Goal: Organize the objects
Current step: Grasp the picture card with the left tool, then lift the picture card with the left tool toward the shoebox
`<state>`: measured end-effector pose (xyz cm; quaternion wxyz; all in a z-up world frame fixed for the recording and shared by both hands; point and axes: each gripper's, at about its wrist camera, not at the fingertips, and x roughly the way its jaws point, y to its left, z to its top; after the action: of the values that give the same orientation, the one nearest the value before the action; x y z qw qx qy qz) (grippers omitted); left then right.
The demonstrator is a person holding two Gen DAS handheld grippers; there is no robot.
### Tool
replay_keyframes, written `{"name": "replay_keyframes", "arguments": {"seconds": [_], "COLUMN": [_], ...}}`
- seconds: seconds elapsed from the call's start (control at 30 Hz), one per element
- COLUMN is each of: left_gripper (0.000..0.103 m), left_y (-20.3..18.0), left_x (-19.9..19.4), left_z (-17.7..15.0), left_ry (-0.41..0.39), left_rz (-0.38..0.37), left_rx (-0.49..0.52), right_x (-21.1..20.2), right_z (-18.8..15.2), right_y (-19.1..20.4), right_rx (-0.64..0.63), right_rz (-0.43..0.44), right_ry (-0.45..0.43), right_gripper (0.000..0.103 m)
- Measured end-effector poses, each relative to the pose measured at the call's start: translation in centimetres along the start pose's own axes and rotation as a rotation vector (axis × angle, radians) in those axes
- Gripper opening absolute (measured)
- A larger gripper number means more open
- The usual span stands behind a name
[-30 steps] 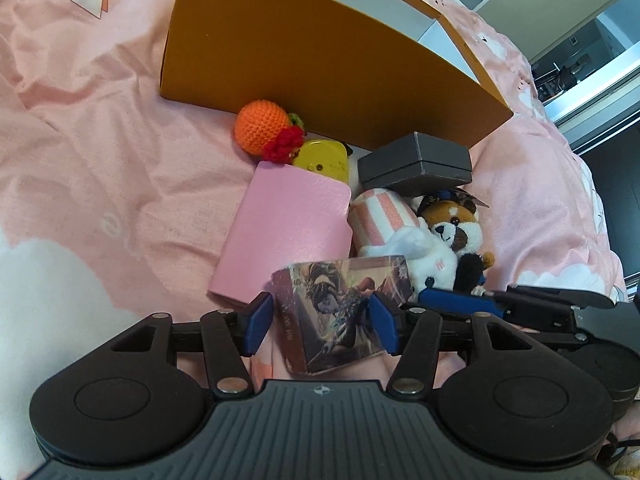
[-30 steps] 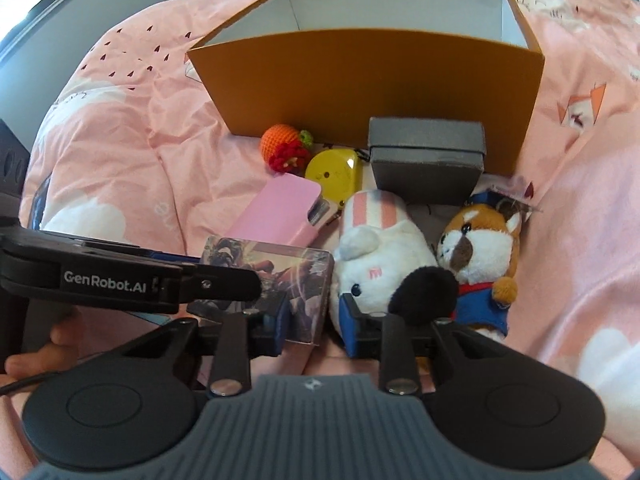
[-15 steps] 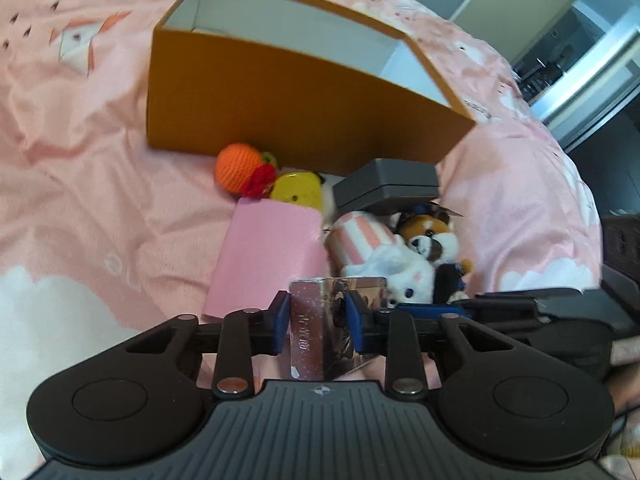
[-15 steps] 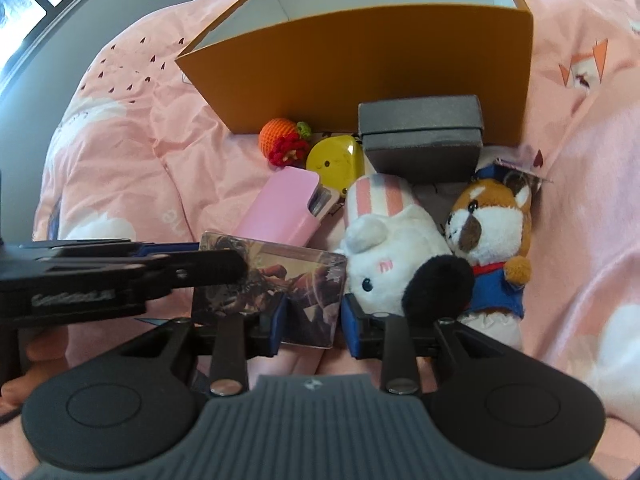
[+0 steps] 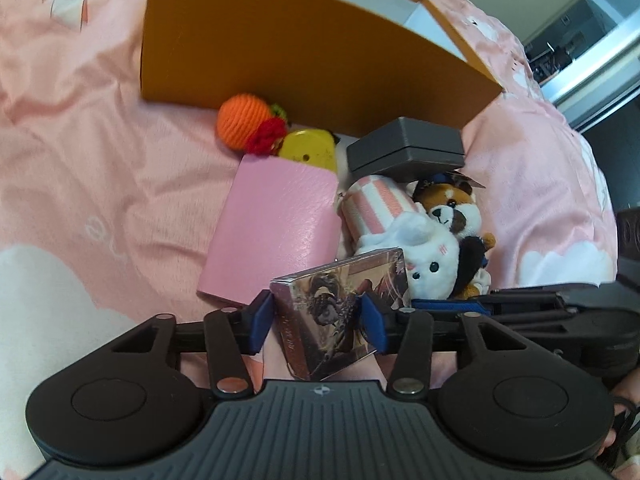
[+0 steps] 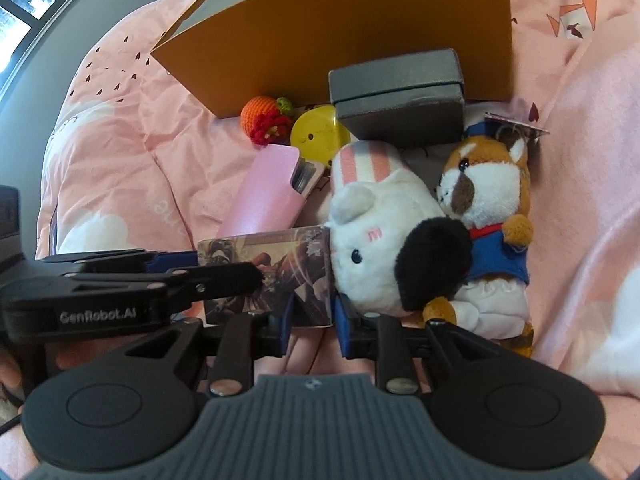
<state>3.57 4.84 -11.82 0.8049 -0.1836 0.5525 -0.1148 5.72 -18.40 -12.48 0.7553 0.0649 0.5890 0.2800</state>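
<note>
Hidden or cut off: your orange box (image 5: 312, 56) runs off the top of both views, so what lies inside it cannot be seen. The yellow round item (image 6: 318, 136) is half covered by the pink case (image 5: 276, 232) and the grey box (image 6: 396, 92); what it is stays unclear.

Surroundings: pink bedcover (image 5: 80, 184); crocheted orange (image 5: 244, 120) at the orange box's foot; striped white plush (image 6: 380, 240) touching the fox plush (image 6: 488, 200), both lying just beside the card box.

Task item: illustrated card box (image 5: 344, 304), glossy, dark artwork, tilted on edge on the bedcover, near your grippers.

Your left gripper (image 5: 318, 318): jaws have just been opening, blue pads flanking the card box; whether they press it is hard to tell, probably only lightly.

Your right gripper (image 6: 312, 316): jaws have just been closing, narrow, at the card box's corner; contact cannot be told.
</note>
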Motion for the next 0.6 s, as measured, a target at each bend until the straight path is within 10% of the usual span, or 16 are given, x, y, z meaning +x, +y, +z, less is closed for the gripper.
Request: {"name": "replay_keyframes", "arguments": {"seconds": [0.3,0.6], "left_gripper": [0.065,0.037], "left_y": [0.2,0.2], "left_x": [0.5,-4.1], "left_z": [-0.3,-0.5], "left_ry": [0.021,-0.136], "left_rz": [-0.021,0.026], "left_rx": [-0.032,-0.043], "right_x": [0.6,1.0], "right_z": [0.1,0.8], "right_y": [-0.5,-1.4], "right_rx": [0.021,0.092], "right_rz": [0.042,0.186], "right_ry": [-0.003,-0.030], "right_gripper": [0.029,0.028]}}
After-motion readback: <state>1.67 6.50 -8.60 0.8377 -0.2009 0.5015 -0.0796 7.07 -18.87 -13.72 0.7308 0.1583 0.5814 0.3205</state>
